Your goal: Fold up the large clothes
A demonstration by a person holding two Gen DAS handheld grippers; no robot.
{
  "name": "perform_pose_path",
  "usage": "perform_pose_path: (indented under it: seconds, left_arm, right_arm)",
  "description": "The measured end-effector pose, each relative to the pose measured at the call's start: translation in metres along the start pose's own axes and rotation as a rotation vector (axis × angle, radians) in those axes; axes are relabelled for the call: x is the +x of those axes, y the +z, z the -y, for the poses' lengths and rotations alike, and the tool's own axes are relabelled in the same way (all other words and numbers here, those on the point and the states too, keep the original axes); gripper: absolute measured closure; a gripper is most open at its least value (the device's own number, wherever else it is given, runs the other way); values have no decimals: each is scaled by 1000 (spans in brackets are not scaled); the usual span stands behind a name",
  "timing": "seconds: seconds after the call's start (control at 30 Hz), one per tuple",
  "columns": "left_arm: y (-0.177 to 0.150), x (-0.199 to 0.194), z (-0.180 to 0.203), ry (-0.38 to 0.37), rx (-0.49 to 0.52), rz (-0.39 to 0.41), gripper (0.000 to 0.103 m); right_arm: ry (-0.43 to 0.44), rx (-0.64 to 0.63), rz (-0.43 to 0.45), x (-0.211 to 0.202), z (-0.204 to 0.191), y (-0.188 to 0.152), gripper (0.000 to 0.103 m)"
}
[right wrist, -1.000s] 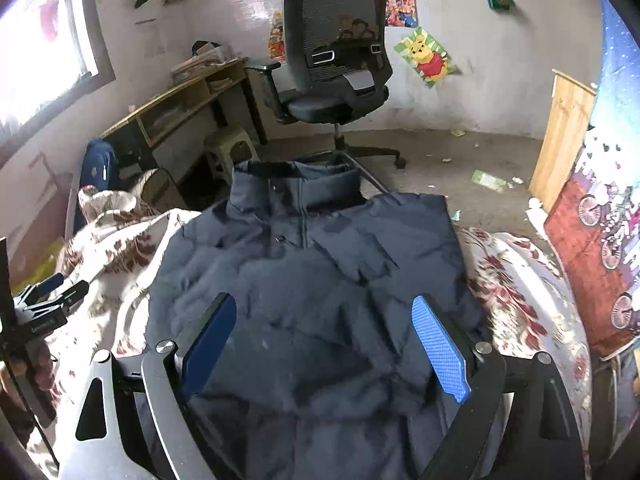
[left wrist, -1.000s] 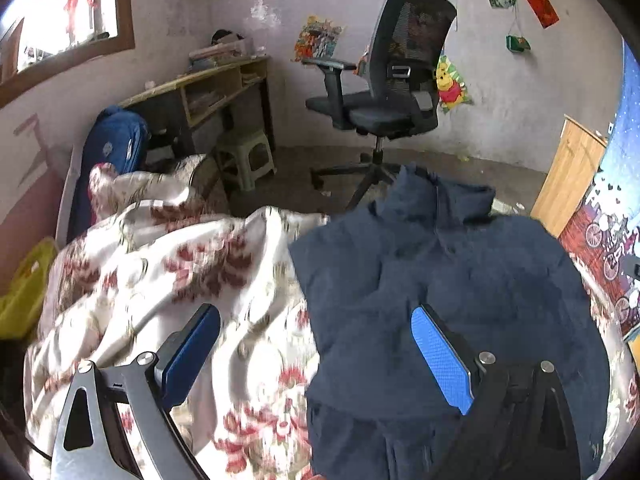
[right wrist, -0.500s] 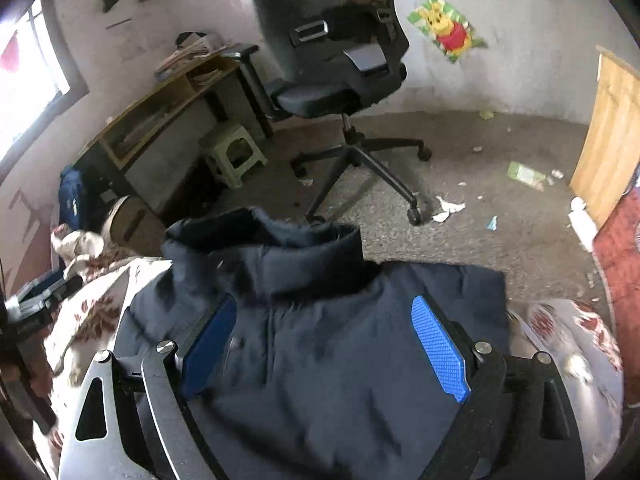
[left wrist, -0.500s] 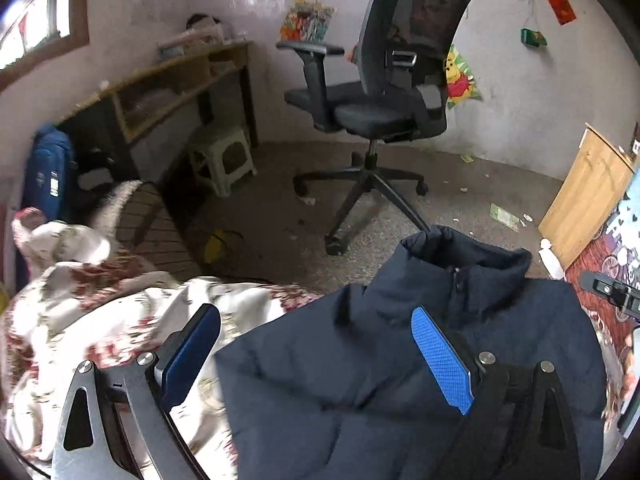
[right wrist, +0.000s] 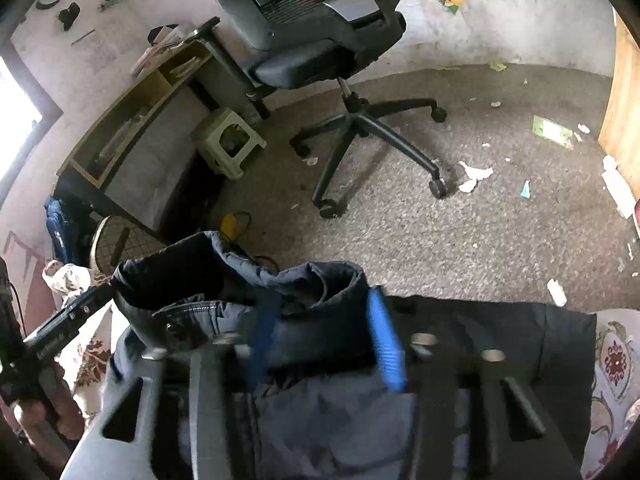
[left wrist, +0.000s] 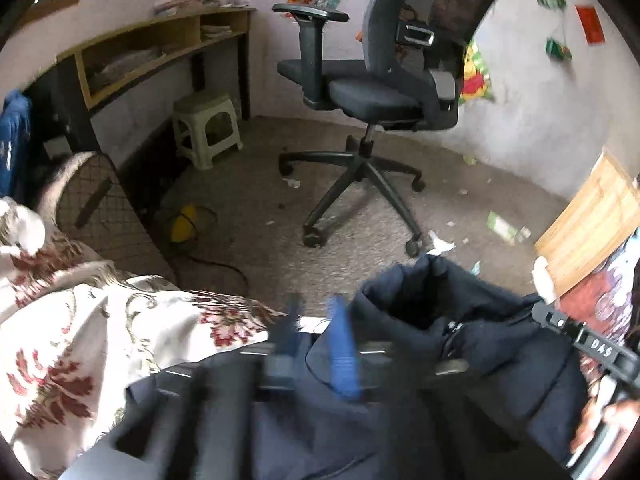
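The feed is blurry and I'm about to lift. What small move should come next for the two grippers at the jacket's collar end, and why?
Probably finish closing both before lifting. The left gripper and right gripper sit on jacket fabric beside the collar. Their pads are blurred, with a gap showing, so neither grip looks secure yet.

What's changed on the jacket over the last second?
Both grippers advanced to the collar end of the navy jacket. The left gripper and the right gripper have narrowed their jaws onto the fabric beside the collar; motion blur hides whether they are fully shut. The jacket stays on the floral quilt.
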State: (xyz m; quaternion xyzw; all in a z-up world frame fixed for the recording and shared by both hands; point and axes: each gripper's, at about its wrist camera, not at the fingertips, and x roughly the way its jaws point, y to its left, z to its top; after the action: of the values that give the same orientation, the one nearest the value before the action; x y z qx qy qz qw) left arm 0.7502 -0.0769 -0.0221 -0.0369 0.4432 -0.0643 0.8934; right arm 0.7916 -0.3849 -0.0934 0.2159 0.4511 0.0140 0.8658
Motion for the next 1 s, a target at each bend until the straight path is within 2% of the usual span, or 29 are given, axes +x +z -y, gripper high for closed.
perform_pose_path:
  seconds: [0.1,0.27,0.33,0.43,0.47,0.5,0.53,0.57,0.6,0.63,0.67,0.8,0.87,0.9,0.93,1.0]
  left_arm:
    - [-5,-13,-8,-26,1,51,102]
    - [-14,-31,-27,-62,25,64,102]
    - [-14,-35,-32,-151,19,62,102]
    - [-11,-34,-34,-200,-41,49,101]
    - [-9,-30,-33,-198,-59,37,97]
    - [-8,-26,-31,-182,-63,22,81]
    - [-7,-23,-28,-156,-63,10,60]
    - [-5,-17,-23,-106,-59,-1,49]
    - [-4,-13,-19,-71,-50,3,34]
    - [-3,-11,-16,-57,-41,13,32]
    - [-1,-8,-12,-53,-27,20,32]
    - [10,15,7,-5,45,-18,33]
    - [12,27,16,41,93,-52,60]
    - [14,30,18,19,90,-71,85]
    - [14,33,17,-8,74,-87,95]
    - [15,30,18,-21,62,-79,96]
  right_arm:
    - [23,16,45,-14,6,-3,100]
    - [33,-41,97,-50,14,-22,102]
    - [26,-50,104,-61,18,-30,102]
    - [4,-63,99,-61,23,-28,102]
    - [8,-50,98,-60,24,-26,102]
    - [23,-26,97,-58,26,-22,102]
    - [27,-15,97,-56,26,-20,100]
    - [21,-9,98,-53,26,-17,86]
    - [7,-11,96,-48,26,-11,59]
    - [-3,-15,90,-43,23,-10,49]
    - [-2,-20,82,-38,22,-6,44]
    - [-3,-64,29,-12,14,12,44]
    - [-19,-82,-5,3,10,18,44]
    - [-21,-81,-20,9,10,19,47]
    - [-15,-73,-26,13,11,20,51]
    - [26,-51,-21,15,14,19,86]
